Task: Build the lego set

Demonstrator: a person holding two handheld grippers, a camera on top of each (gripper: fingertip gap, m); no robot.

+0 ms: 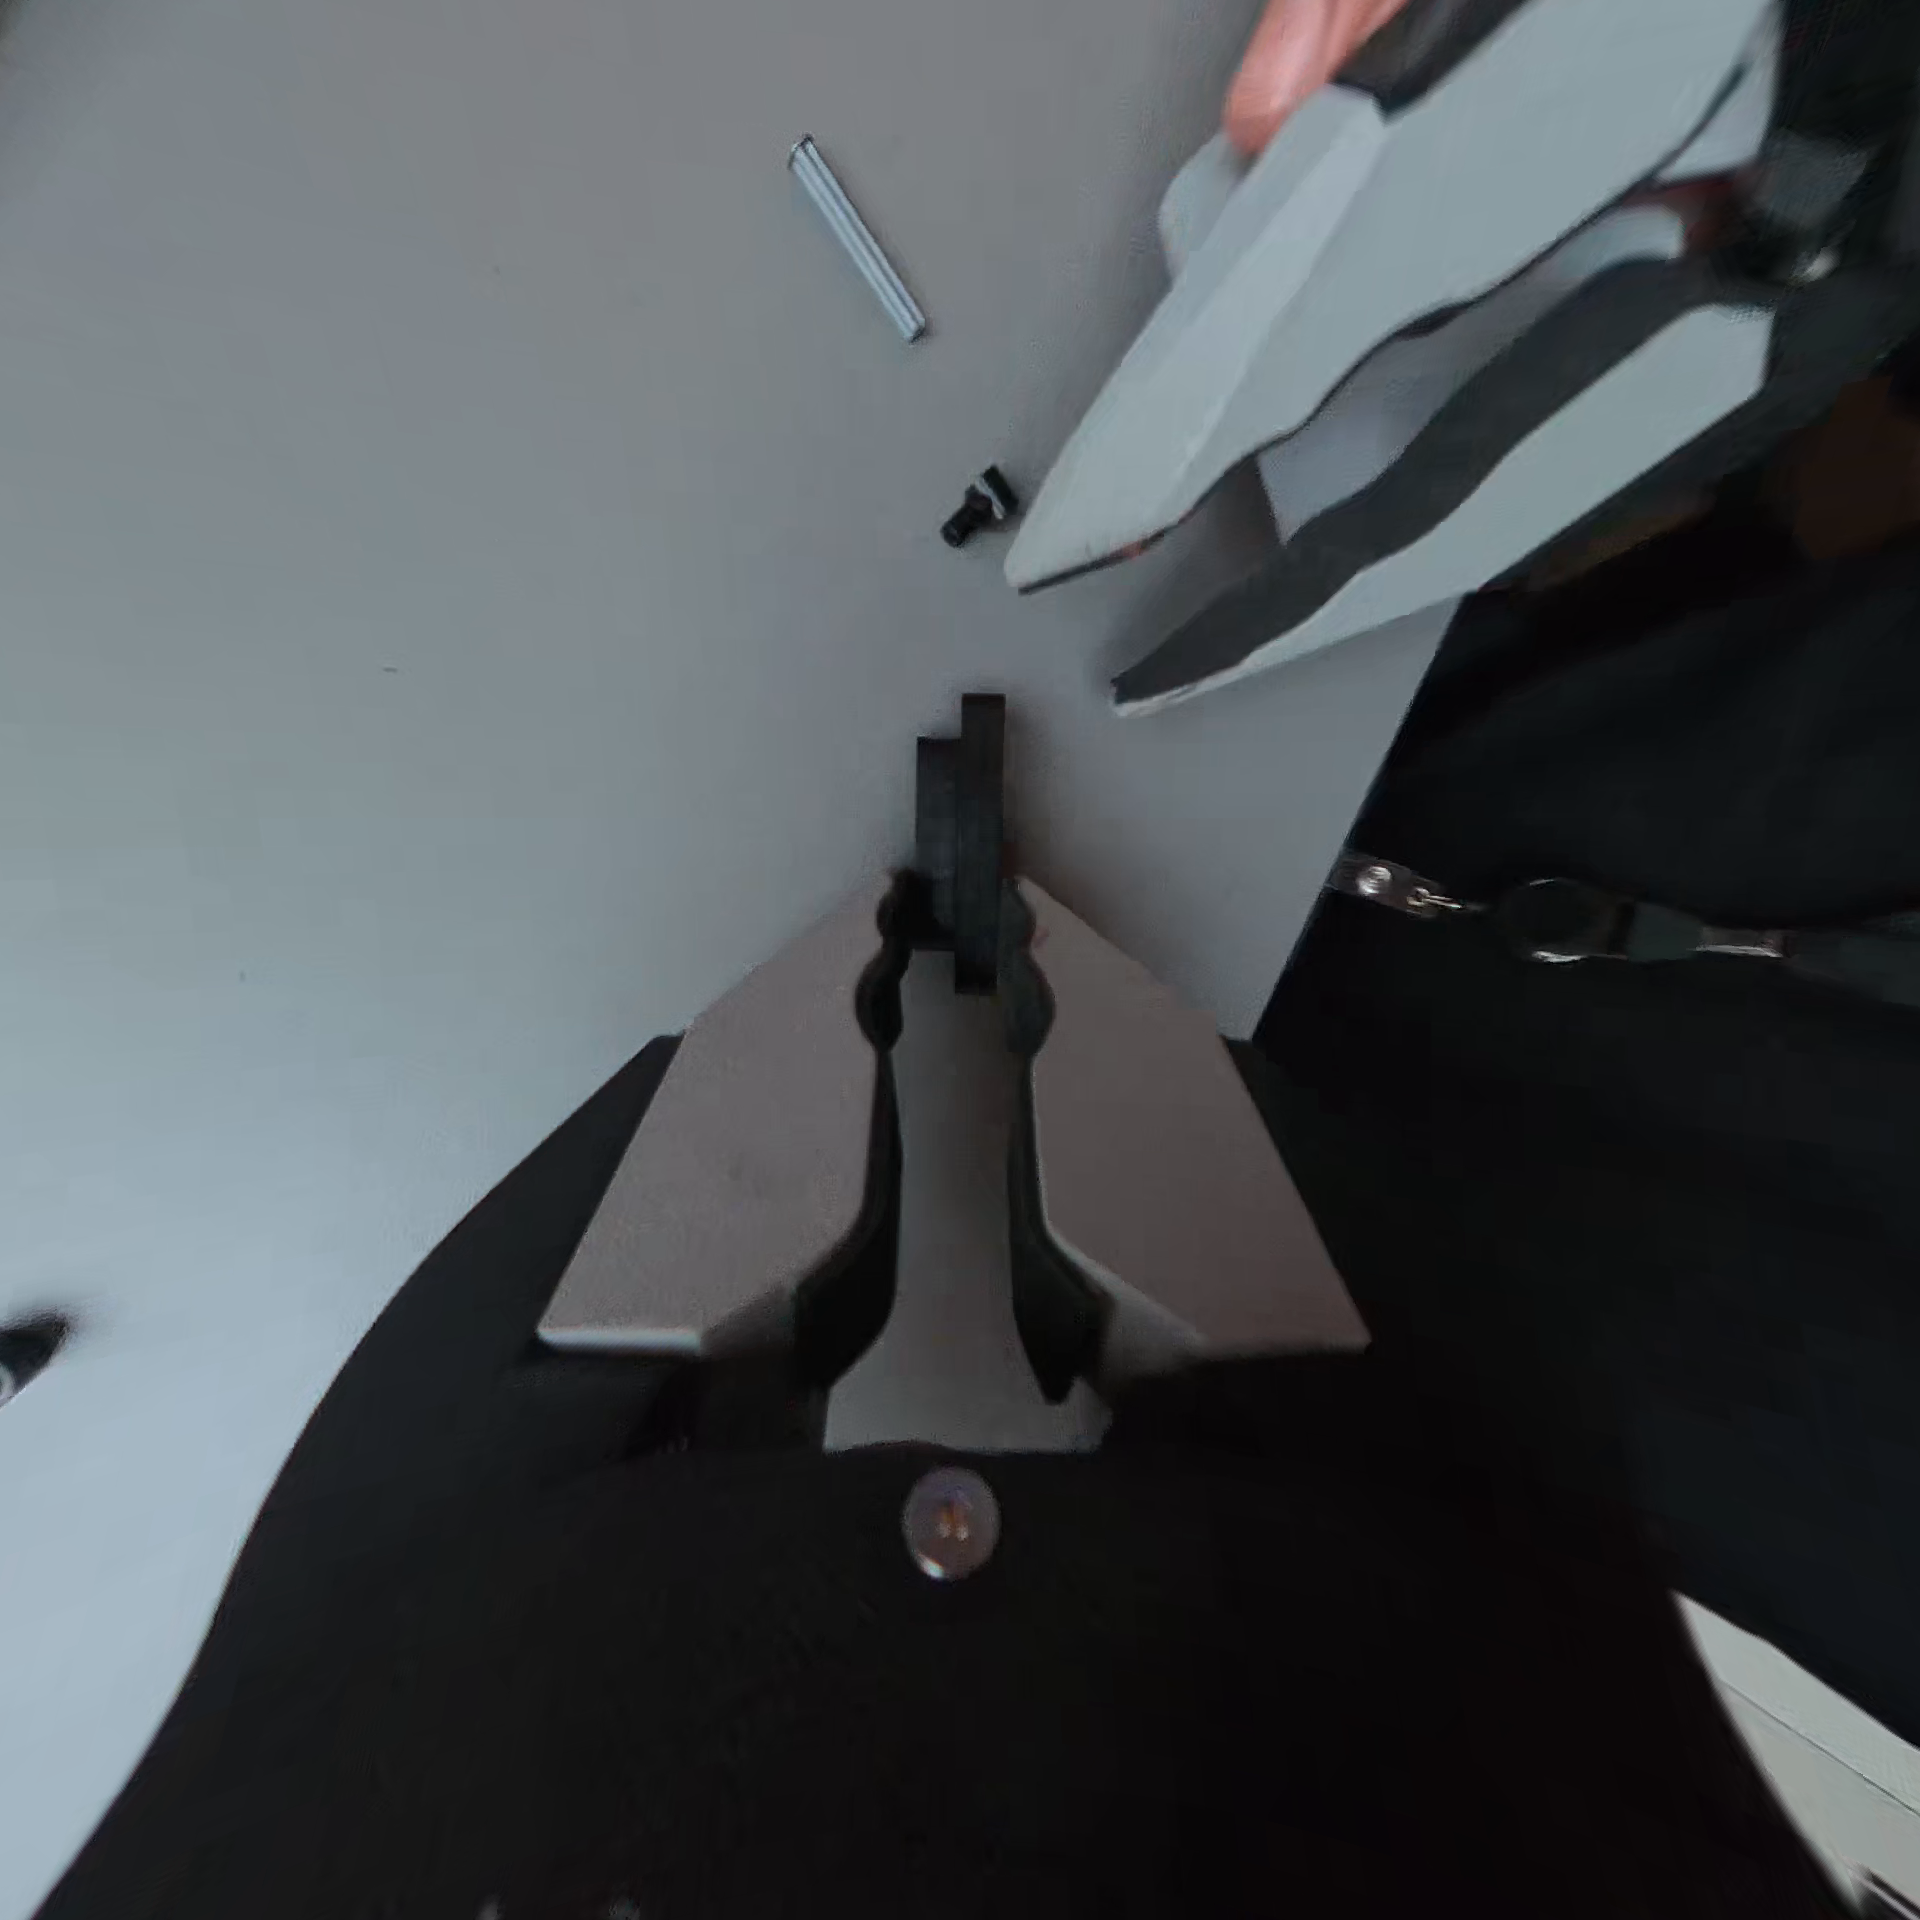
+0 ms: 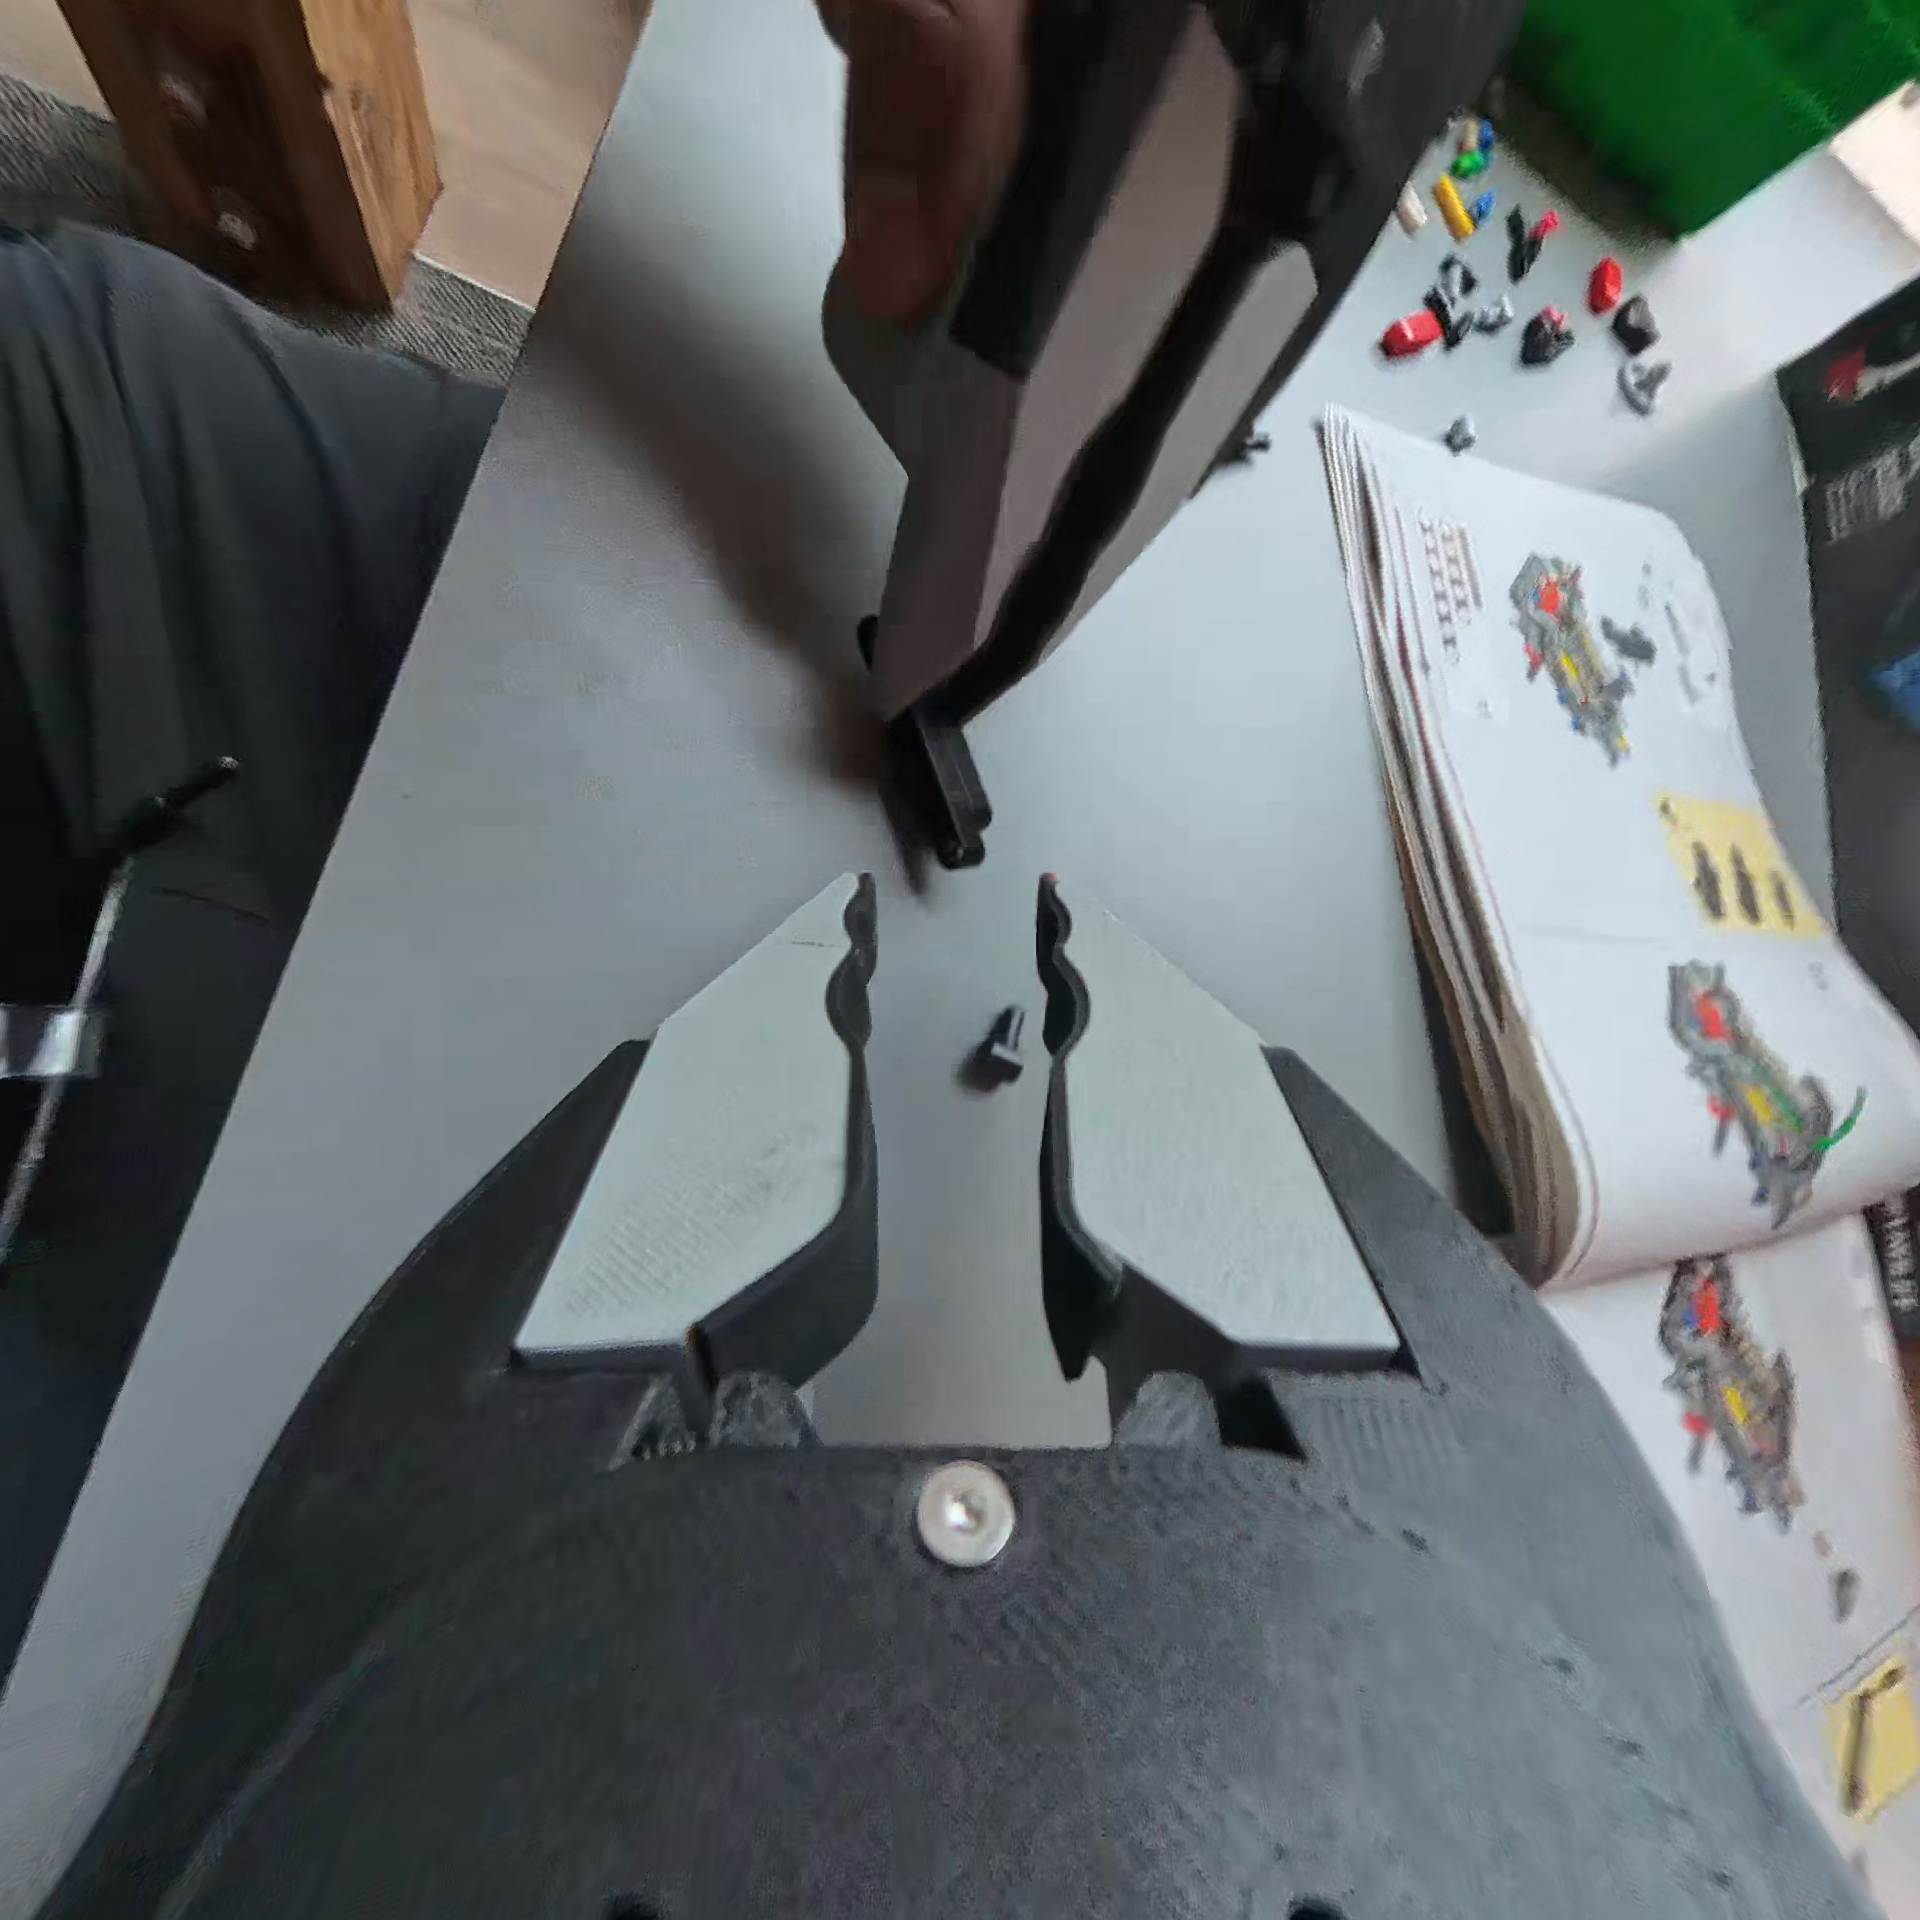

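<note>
My left gripper [image 1: 956, 894] is shut on a black lego piece [image 1: 966, 831] made of two flat beams, held upright above the grey table [image 1: 416, 623]. The same piece [image 2: 951, 795] shows in the right wrist view at the tip of the left gripper [image 2: 914, 717], just ahead of my right gripper [image 2: 956, 883]. My right gripper is open and empty; it also shows in the left wrist view [image 1: 1070, 634], upper right. A small black pin [image 2: 997, 1044] lies on the table between its fingers, close to the right finger. The pin also shows in the left wrist view [image 1: 977, 502].
A light grey axle [image 1: 857, 239] lies farther out on the table. An open instruction booklet [image 2: 1621, 831] lies to the right, with several loose coloured pieces [image 2: 1507, 301] and a green container [image 2: 1714, 94] beyond it. A person in dark clothing [image 2: 156, 623] sits at the table's edge. Tip to tip, the grippers are about 4 centimeters apart. Between my right fingertips and the light grey axle [image 1: 857, 239] there is roughly 7 centimeters.
</note>
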